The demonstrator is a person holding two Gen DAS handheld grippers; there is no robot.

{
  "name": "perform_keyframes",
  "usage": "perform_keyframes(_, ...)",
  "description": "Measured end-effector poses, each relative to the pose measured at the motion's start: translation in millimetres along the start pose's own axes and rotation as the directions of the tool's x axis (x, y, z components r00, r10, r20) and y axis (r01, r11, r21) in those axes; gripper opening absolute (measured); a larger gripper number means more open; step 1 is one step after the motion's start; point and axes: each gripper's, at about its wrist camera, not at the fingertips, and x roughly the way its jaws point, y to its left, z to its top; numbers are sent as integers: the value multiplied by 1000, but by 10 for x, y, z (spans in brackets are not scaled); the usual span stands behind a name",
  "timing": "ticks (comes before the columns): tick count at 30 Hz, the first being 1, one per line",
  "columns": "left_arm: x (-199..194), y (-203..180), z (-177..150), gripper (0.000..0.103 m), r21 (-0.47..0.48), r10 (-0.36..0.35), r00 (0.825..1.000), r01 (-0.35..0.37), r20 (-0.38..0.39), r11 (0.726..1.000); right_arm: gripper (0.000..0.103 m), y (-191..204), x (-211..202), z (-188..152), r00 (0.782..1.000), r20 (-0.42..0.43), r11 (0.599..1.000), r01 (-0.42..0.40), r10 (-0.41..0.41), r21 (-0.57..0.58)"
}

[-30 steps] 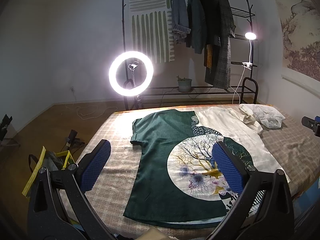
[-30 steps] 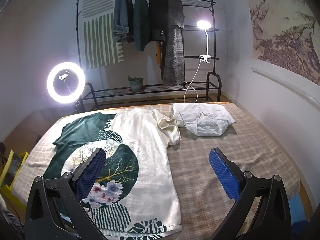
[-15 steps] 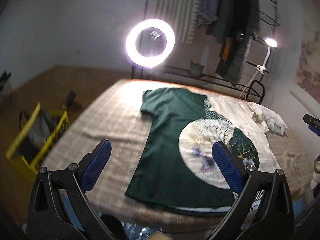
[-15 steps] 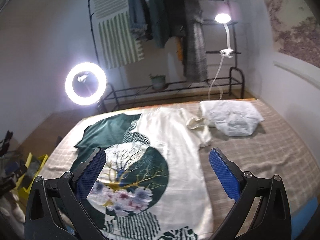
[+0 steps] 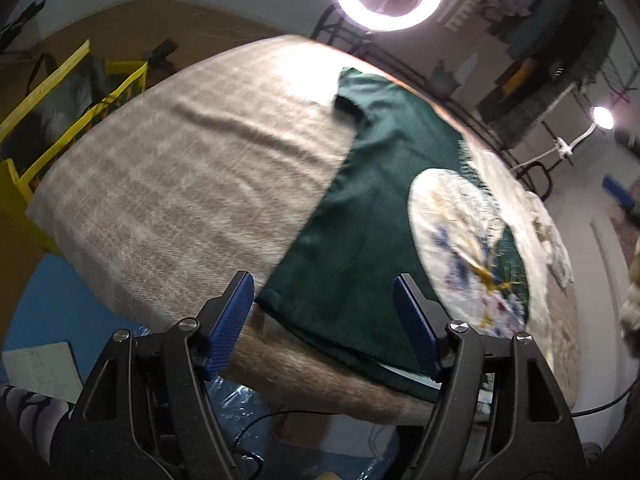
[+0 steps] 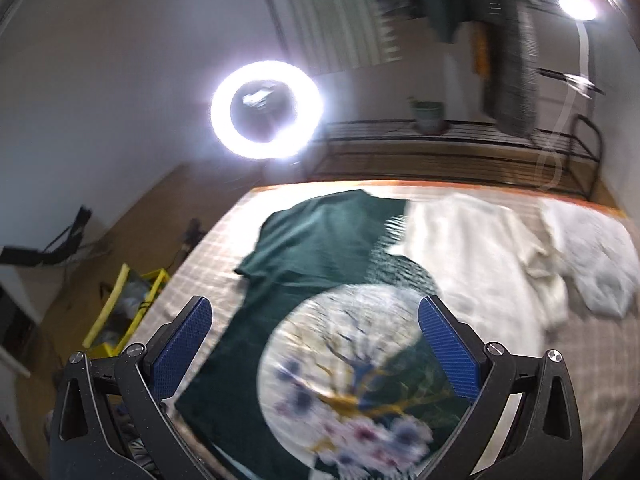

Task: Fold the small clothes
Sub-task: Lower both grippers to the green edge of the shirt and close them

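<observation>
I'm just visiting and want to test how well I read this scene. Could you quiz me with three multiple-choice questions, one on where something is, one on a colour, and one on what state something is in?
1. Where does the T-shirt lie?
A. spread on the bed
B. hung on the clothes rack
C. inside the yellow bin

2. What colour is the shirt's left half, as the right wrist view shows it?
A. red
B. dark green
C. black

3. How do the left gripper and right gripper stand?
A. both shut on the shirt
B. one open, one shut
C. both open, holding nothing

Answers:
1. A, it lies flat on the checked bed cover.
2. B, the sleeve side is dark green, the other half cream.
3. C, each pair of blue pads is spread wide with nothing between them.
</observation>
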Motion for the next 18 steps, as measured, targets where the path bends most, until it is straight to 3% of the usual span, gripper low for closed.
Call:
perform_keyframes(6,222,86,39,67,-21,77,997,-78,-19,997,101,301,702,415,998,-50,999,-47,46,-10)
perform_keyframes(12,476,158,54,62,-37,85,993,-88,-80,995,99,605,1609,696,990,-131,998,-53,48,-31)
perform_keyframes(18,516,111,64,61,21,127,990,-126,-56,992,95,795,2460,840,975,-219,999,-43,38,-18)
